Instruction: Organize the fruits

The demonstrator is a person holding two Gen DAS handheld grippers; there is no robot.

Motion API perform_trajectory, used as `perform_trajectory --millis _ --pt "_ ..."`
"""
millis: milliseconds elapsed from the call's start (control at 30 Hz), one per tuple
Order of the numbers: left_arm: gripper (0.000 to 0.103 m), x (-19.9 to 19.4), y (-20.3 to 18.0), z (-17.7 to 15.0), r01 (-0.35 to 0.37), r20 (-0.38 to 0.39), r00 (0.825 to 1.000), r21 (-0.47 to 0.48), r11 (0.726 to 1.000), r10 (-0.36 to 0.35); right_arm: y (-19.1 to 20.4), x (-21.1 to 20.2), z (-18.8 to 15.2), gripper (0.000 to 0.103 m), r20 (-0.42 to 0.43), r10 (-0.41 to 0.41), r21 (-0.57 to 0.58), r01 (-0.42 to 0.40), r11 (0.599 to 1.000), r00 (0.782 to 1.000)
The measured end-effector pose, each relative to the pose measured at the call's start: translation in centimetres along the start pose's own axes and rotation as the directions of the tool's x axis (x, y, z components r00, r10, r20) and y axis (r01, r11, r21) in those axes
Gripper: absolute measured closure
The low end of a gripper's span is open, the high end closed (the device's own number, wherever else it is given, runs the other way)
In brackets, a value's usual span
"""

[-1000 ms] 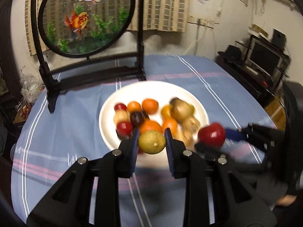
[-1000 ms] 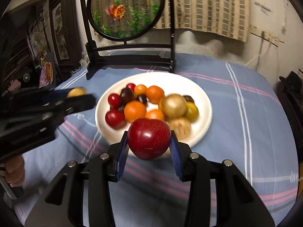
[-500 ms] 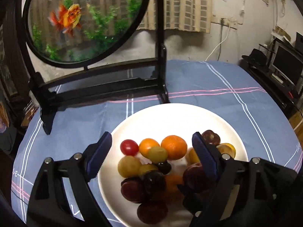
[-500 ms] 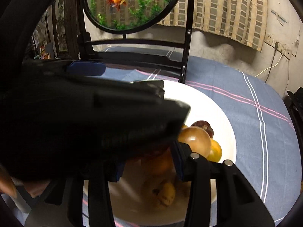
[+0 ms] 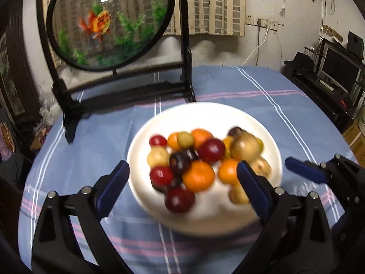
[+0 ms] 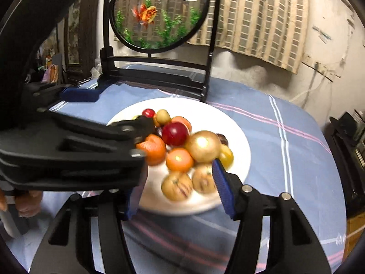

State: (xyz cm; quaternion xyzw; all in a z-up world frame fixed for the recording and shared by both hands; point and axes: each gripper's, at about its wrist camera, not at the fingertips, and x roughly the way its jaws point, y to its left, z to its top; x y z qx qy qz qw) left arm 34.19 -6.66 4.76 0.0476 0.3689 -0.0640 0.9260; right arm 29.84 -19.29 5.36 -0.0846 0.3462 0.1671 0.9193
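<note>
From the left wrist: the left gripper (image 5: pixel 182 180) hangs over the near rim of the white plate (image 5: pixel 205 116), jaws spread wide and empty, the fruits (image 5: pixel 198 155) heaped mid-plate. From the right wrist: the right gripper (image 6: pixel 175 182) likewise gapes empty near two tan fruits (image 6: pixel 189 183). Looks like a between-picks moment; next, find any fruit off the plate.

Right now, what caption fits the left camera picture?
Open left gripper above a white plate of fruit.
</note>
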Motion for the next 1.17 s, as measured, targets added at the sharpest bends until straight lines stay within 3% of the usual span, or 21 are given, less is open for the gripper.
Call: perform_trajectory --millis 167,500,667,867,1167 --pt "0.004 -3.4 -0.8 -3.1 0.015 -0.001 1.000 0.019 1.000 -0.015 0.0 -3.5 -1.9 0.044 -0.006 -0.029 0.024 0.030 0.999 1.000" --pt "0.003 -8.3 -0.4 -10.5 0.058 -0.047 0.997 -0.051 0.997 -0.060 1.3 -8.7 -7.3 0.044 -0.021 -0.089 0.029 0.089 0.996 0.996" --pt "0.003 -9.7 -0.4 -13.5 0.030 -0.042 0.999 -0.040 0.999 -0.032 1.7 -10.3 -9.5 0.044 -0.029 -0.085 0.057 0.087 0.995 0.996" --pt "0.002 -10.9 0.0 -15.0 0.004 -0.042 0.999 -0.057 0.998 -0.007 1.6 -11.4 -10.7 0.044 -0.030 -0.091 0.107 0.093 0.990 0.995" --pt "0.002 -10.3 0.6 -16.3 -0.018 -0.073 0.997 -0.069 0.997 0.012 1.2 -10.1 -12.6 0.044 -0.112 -0.111 0.192 0.131 0.973 0.987"
